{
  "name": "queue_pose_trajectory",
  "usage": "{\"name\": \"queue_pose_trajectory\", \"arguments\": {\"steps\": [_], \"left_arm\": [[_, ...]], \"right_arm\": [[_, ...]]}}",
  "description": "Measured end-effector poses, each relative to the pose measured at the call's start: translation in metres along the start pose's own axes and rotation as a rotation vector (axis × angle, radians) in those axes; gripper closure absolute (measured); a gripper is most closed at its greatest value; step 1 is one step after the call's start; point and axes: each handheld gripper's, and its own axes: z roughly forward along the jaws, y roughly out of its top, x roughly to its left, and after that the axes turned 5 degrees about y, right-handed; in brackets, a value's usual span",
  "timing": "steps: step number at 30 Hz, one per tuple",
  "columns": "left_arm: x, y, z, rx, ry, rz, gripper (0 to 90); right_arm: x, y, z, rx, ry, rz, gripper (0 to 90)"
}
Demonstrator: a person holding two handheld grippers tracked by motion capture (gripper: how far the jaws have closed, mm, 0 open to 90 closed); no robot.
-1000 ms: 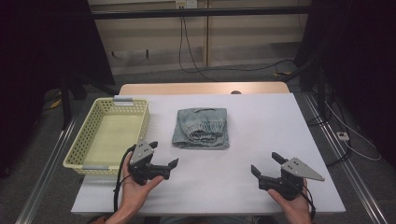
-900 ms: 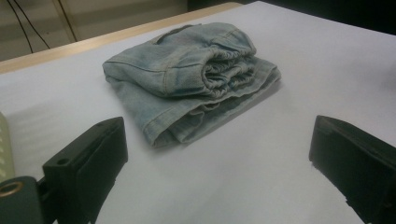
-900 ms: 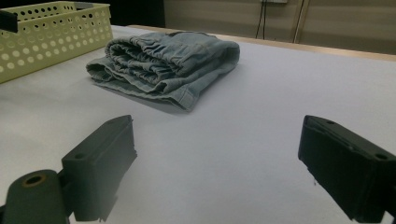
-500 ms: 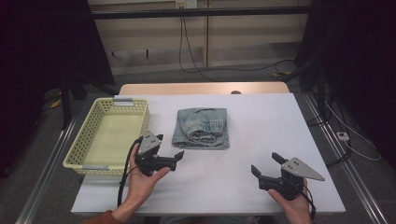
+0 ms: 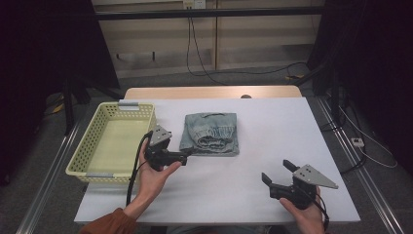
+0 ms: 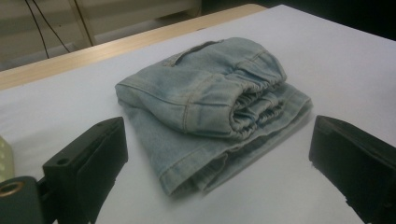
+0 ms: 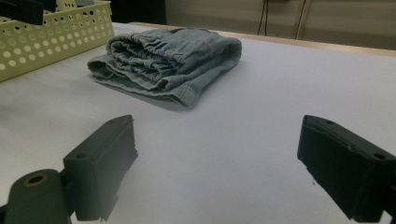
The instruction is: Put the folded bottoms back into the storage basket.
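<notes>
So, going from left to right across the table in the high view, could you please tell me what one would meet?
Yellow basket → left gripper → folded denim garment → right gripper.

1. Left gripper (image 5: 187,154): black body, blocky black jaws, grey three-cornered plate on top, black cable trailing.
2. Right gripper (image 5: 276,172): same build (screw holes visible at the jaw bases).
3. Left forearm: rust-orange sleeve (image 5: 104,226).
</notes>
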Motion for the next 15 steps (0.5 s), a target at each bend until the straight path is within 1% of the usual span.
{"name": "queue_pose_trajectory", "arguments": {"steps": [2,3,9,11,13,15], "left_arm": [[0.002,0.003,0.004,0.012,0.008,-0.002,4.7],[0.003,0.004,0.005,0.009,0.009,-0.005,4.7],[0.01,0.011,0.014,0.021,0.003,-0.047,4.9],[0.012,0.015,0.017,0.029,0.008,-0.043,5.1],[0.012,0.018,0.02,0.039,0.016,-0.049,5.1],[0.014,0.022,0.025,0.047,0.009,-0.058,5.1]], "right_arm": [[0.0,0.0,0.0,0.0,0.0,0.002,11.7],[0.0,0.0,0.0,0.0,0.0,0.002,11.7],[0.0,0.0,0.0,-0.001,0.001,0.003,11.7],[0.0,0.0,0.0,0.003,0.003,0.002,11.7],[0.0,0.0,0.0,0.003,0.007,0.001,11.6],[0.001,0.0,0.0,-0.004,0.012,0.003,11.4]]}}
